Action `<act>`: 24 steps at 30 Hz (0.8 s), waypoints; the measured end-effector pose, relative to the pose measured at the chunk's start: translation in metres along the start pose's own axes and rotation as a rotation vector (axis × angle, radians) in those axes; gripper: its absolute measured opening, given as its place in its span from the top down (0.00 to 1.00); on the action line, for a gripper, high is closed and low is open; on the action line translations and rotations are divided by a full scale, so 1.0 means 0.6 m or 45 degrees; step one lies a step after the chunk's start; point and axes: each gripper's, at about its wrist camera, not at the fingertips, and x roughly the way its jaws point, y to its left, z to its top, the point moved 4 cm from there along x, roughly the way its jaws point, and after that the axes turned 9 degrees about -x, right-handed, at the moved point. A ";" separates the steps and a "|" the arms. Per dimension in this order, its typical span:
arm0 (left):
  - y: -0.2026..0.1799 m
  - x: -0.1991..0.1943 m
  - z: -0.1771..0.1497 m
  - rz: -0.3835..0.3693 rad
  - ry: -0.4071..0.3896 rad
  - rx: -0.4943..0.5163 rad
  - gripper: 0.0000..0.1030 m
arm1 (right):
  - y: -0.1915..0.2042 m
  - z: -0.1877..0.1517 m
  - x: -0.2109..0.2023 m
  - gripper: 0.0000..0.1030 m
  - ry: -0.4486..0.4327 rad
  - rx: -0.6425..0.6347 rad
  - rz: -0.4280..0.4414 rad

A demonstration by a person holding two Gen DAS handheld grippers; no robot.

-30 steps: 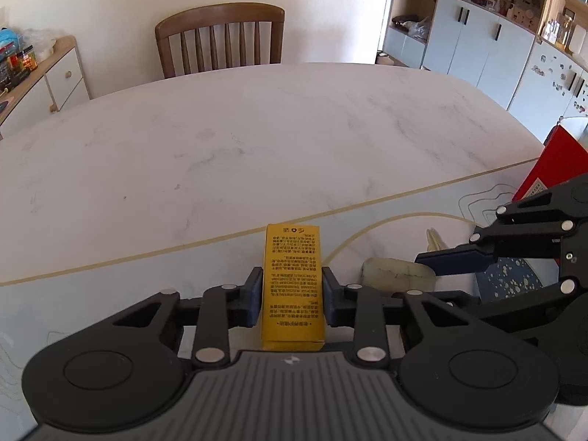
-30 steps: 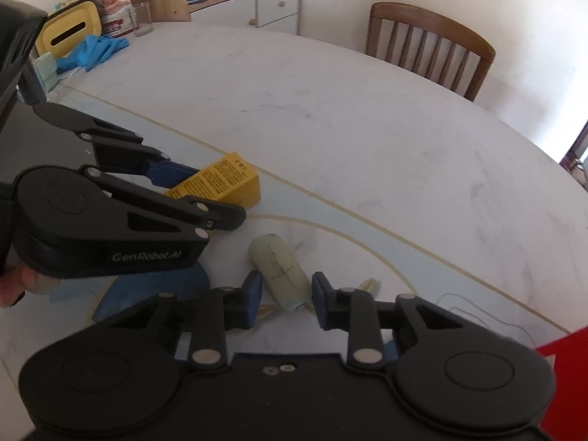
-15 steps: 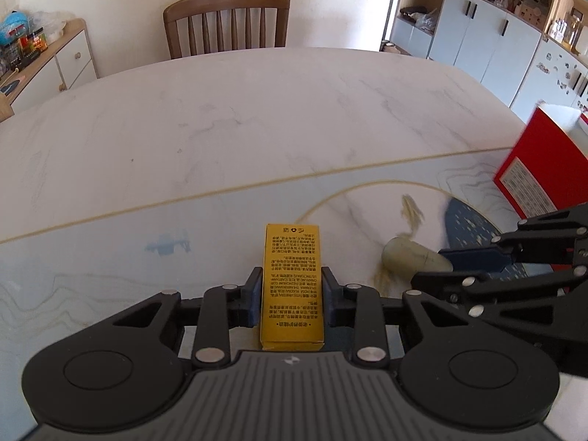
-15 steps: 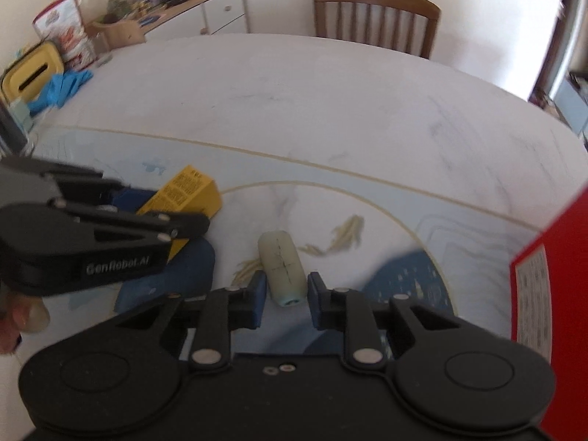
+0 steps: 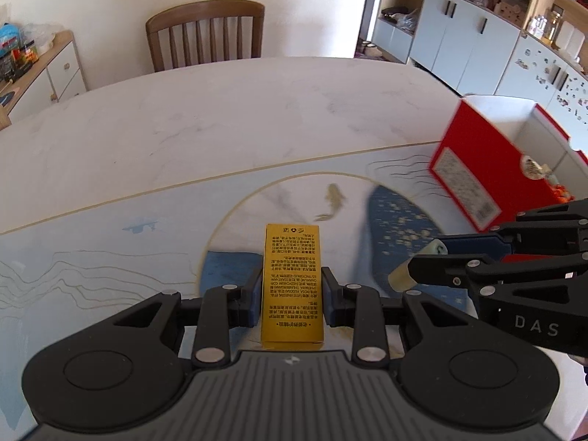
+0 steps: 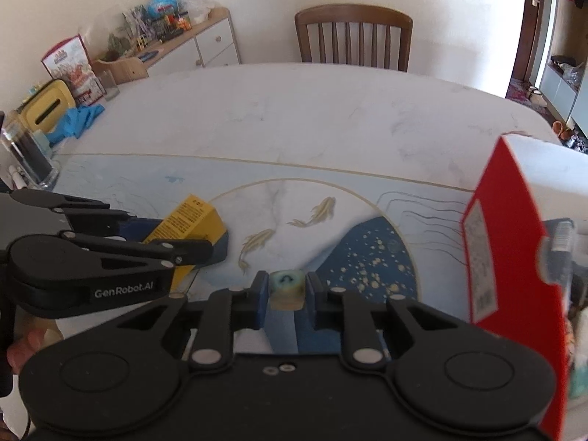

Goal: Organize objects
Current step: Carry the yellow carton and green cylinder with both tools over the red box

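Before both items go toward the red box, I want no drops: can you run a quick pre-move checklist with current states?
1. Left gripper clamped on yellow box: ok.
2. Right gripper clamped on the pale tube: ok.
3. Tube clear of the table mat: ok, it is carried in the air.
4. Red box open on top: ok, its white interior shows.
5. Free space inside the red box: cannot tell, some items already lie in it.
6. Grippers apart from each other: ok, though close.
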 end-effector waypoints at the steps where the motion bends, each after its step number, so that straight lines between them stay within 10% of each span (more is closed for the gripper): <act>1: -0.009 -0.007 -0.001 0.000 -0.002 0.011 0.70 | -0.002 -0.001 -0.011 0.82 -0.015 0.002 0.003; 24: -0.276 -0.091 0.033 -0.142 -0.076 0.262 0.70 | -0.198 -0.037 -0.239 0.81 -0.295 0.123 -0.104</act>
